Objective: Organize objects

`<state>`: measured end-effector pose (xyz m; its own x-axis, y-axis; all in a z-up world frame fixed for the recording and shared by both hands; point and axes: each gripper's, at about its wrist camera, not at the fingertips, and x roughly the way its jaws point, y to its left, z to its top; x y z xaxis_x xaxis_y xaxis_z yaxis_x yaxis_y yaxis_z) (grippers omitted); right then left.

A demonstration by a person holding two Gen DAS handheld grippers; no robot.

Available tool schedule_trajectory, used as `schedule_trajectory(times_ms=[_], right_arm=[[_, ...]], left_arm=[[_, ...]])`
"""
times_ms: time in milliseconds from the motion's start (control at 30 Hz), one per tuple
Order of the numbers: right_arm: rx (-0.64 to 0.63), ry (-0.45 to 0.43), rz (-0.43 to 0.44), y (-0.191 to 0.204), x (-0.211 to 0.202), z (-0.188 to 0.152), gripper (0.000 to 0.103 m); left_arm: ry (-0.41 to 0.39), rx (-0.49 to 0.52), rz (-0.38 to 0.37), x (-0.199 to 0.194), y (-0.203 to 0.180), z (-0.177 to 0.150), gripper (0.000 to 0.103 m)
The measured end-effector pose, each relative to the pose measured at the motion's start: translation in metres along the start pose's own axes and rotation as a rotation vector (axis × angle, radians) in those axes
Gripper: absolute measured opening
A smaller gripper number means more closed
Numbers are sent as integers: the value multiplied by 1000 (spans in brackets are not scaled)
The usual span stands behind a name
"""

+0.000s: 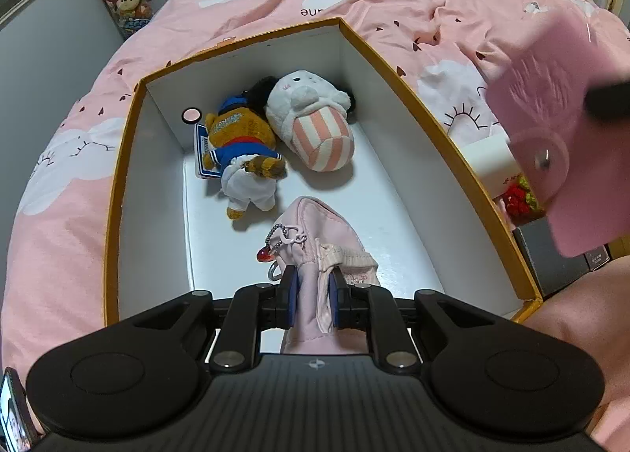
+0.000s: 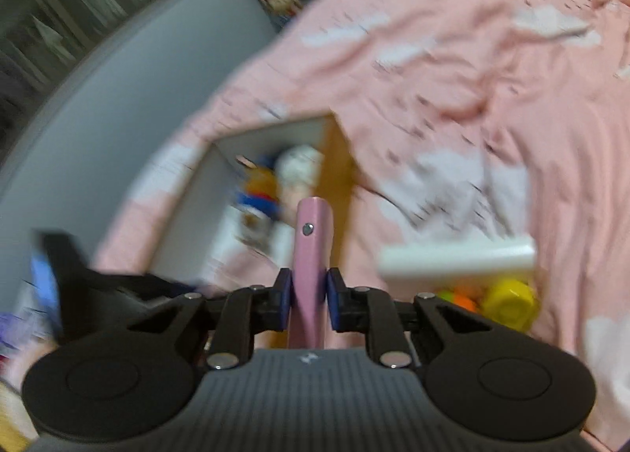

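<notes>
Left gripper (image 1: pixel 311 294) clamps pink pouch (image 1: pixel 315 231); right gripper (image 2: pixel 309 296) clamps pink wallet (image 2: pixel 311 251); two plush toys (image 1: pixel 275 129) in box (image 1: pixel 409 176).

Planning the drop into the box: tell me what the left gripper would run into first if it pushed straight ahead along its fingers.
Probably the white floor of the box: the left gripper, shut on the pink pouch, points down into it. Further along that line lies the bear plush, though depth is uncertain.
</notes>
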<state>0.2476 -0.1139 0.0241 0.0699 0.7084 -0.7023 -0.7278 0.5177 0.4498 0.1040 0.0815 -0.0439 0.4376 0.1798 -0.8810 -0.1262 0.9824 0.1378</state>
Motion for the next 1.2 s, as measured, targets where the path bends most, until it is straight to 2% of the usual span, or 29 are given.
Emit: schedule_trajectory(times_ms=[100,233,400,700,800,967,1000,1033,1200], right_arm=[[-20,3,60,17,5,9,20],[-22,49,53,33,34,7,19],[-50,115,-71,46,71,-7,19],[-9,240,-169,43,108,-16,20],[-29,245,-199,47,112,-17,21],[-18,238,-195,46,113,-18,20],[-15,239,-193,46,113,-17,26],[-12,240,-202,45,114,-17,24],[30,177,-143,38,97,-16,25]], left_arm=[[-8,-5,-11,-1,0,-1,18],[-22,-8,-12,-3,1,-4,18],[-33,-11,-28,-4,4,-6,18],[-52,36,-69,0,-1,-7,18],[-52,39,-87,2,-2,-7,18],[-48,37,-97,5,-4,-6,18],[-46,41,-100,5,-5,-6,18],[-47,44,-99,5,-6,-6,18],[-51,83,-78,5,-15,-4,18]])
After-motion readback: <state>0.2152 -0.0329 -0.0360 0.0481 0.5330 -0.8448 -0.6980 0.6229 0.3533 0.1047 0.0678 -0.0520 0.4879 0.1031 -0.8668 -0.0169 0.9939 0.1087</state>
